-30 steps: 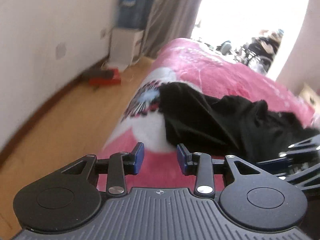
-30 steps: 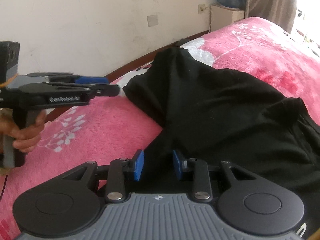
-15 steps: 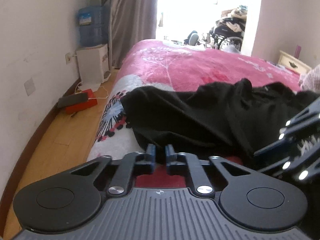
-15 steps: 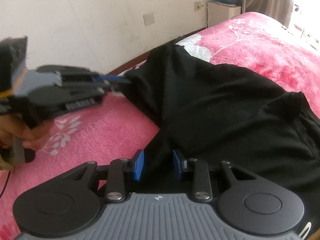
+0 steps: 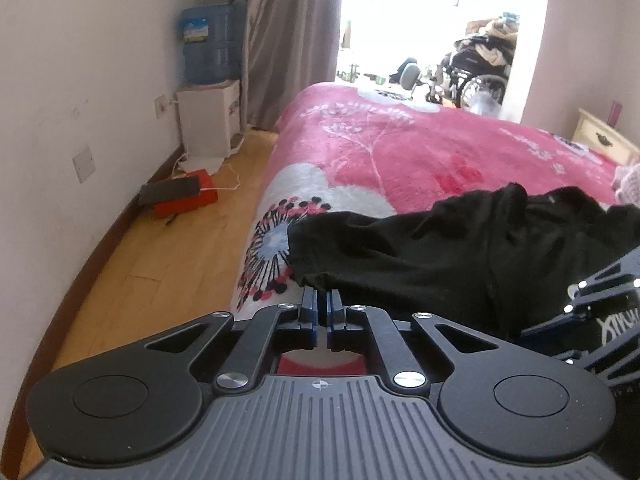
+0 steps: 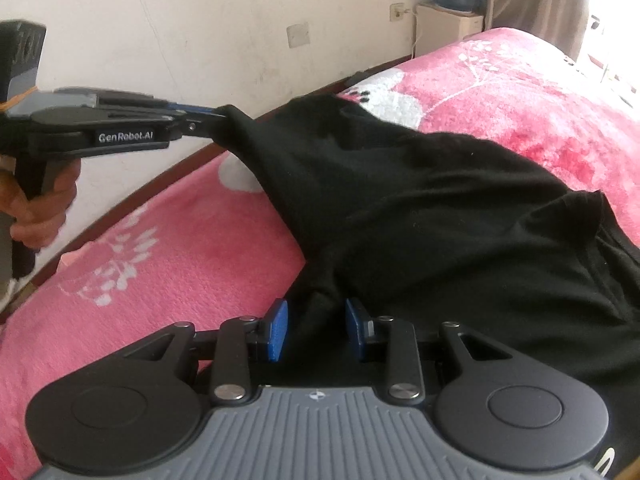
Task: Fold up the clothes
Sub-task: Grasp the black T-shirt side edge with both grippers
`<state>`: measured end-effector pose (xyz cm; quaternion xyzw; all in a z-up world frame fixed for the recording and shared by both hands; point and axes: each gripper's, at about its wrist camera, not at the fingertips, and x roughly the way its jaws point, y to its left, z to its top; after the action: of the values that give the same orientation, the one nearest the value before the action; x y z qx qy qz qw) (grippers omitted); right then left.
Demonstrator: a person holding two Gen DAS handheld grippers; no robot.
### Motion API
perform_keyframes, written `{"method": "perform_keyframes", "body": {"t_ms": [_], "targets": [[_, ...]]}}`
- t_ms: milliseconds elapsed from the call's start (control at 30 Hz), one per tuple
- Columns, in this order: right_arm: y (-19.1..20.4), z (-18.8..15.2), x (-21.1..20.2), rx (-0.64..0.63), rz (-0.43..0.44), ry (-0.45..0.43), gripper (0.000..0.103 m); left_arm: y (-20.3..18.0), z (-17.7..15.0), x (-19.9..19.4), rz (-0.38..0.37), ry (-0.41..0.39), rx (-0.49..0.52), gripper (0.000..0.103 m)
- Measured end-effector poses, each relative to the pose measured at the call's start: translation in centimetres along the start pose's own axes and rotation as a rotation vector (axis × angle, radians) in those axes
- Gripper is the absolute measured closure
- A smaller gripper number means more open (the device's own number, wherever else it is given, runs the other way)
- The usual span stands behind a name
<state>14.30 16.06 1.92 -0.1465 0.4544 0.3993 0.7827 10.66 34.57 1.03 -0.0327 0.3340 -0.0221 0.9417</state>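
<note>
Left fingers (image 5: 322,300) pinching black shirt (image 5: 460,256) hem, pink bed blanket (image 5: 400,152), wood floor (image 5: 152,280)

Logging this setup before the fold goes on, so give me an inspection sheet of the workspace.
Surface: pink floral blanket over the bed.
Job's things: black garment, crumpled, one edge lifted off the blanket.
Clutter: red box on the wood floor.
Grippers: left gripper shut on the garment's edge; right gripper with jaws apart, fabric between, not pinched.
Cables: white cable on the floor by the box.
Surroundings: water dispenser, grey curtain, wheelchair.
</note>
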Motion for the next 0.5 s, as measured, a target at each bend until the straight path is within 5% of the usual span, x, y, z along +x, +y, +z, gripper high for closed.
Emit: {"method": "perform_keyframes", "body": {"t_ms": [167, 333, 500], "targets": [[0.1, 1.3, 0.6, 0.059, -0.01, 0.016, 0.07, -0.3, 0.9, -1.0, -0.03, -0.06, -0.037, 0.1], [-0.5, 0.3, 0.1, 0.088, -0.067, 0.046, 0.097, -0.2, 1.5, -1.6, -0.042, -0.087, -0.06, 0.1], [-2.5, -1.2, -2.6, 0.187, -0.002, 0.019, 0.099, -0.2, 0.7, -1.1, -0.046, -0.064, -0.056, 0.1]]}}
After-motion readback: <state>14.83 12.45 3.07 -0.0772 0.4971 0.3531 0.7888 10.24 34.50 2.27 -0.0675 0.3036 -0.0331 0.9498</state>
